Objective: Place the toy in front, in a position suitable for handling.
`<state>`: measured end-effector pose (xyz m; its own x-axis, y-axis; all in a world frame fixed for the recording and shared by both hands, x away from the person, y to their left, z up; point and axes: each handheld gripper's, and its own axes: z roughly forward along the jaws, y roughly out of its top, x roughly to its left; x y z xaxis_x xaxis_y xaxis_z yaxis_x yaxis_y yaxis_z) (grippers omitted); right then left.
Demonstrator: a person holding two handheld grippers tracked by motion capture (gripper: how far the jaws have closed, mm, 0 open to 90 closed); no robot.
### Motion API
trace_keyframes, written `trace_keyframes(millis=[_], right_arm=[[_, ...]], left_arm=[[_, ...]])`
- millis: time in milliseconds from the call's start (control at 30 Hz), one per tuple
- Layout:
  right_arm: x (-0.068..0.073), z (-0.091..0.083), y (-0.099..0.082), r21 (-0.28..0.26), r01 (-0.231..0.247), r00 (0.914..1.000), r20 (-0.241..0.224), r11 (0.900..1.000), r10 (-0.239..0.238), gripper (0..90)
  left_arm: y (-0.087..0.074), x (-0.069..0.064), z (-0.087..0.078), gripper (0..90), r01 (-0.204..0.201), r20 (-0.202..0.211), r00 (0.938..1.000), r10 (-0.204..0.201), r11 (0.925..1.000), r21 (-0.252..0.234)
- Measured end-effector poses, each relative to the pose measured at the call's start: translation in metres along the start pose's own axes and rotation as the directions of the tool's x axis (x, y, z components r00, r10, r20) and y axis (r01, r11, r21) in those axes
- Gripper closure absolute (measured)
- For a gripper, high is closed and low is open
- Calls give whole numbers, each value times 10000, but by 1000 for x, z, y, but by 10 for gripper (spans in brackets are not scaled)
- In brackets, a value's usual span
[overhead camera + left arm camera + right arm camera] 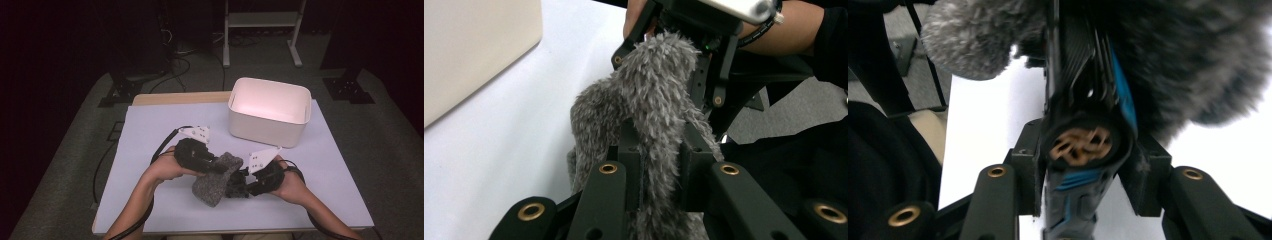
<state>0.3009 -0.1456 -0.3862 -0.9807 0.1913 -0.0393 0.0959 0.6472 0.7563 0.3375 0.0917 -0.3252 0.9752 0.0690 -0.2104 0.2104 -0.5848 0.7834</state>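
The high view looks forward and down over the pale blue table [150, 130]. Each gripper view sits close behind its own jaws; both share the shaggy grey fur cover [649, 100] just ahead.

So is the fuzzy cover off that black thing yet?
Not quite. The left gripper pinches the grey fuzzy cover, and the right gripper clamps the black and blue device, whose end already shows bare. The cover's far end still sits over it. The white bin looks empty.
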Motion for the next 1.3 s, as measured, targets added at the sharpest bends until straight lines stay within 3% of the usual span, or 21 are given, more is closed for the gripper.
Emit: trace_keyframes(millis=[167,233,300,467,733,933,1133,1300], right_arm=[[0,-3,-3,-73,-22,10000,23,10000,22,563],[-1,-6,-5,-127,-52,10000,83,9999,53,565],[-3,-8,-8,-222,-142,9998,157,9997,145,566],[-2,-9,-11,-445,-300,9992,265,9986,312,567],[-2,-6,1,-624,-167,9997,147,9979,177,577],[-2,-8,4,-229,-66,10000,21,9997,66,570],[-5,-8,-4,-84,-445,9989,-164,9990,443,525],[-3,-2,-5,378,-343,9993,-120,9987,348,522]], left_arm=[[-2,0,-2,765,-54,-279,9996,59,9998,204],[-8,2,-2,765,167,-355,9992,-158,9996,240],[-16,5,1,766,357,-309,9989,-348,9990,274],[-24,10,1,768,572,-34,9984,-573,9982,-160],[-23,9,-3,772,500,-44,9987,-501,9986,-160],[-19,5,2,771,298,-121,9995,-298,9996,-21],[-22,7,6,769,377,-99,9992,-376,9992,157],[-24,7,9,769,426,-61,9991,-425,9989,182]])
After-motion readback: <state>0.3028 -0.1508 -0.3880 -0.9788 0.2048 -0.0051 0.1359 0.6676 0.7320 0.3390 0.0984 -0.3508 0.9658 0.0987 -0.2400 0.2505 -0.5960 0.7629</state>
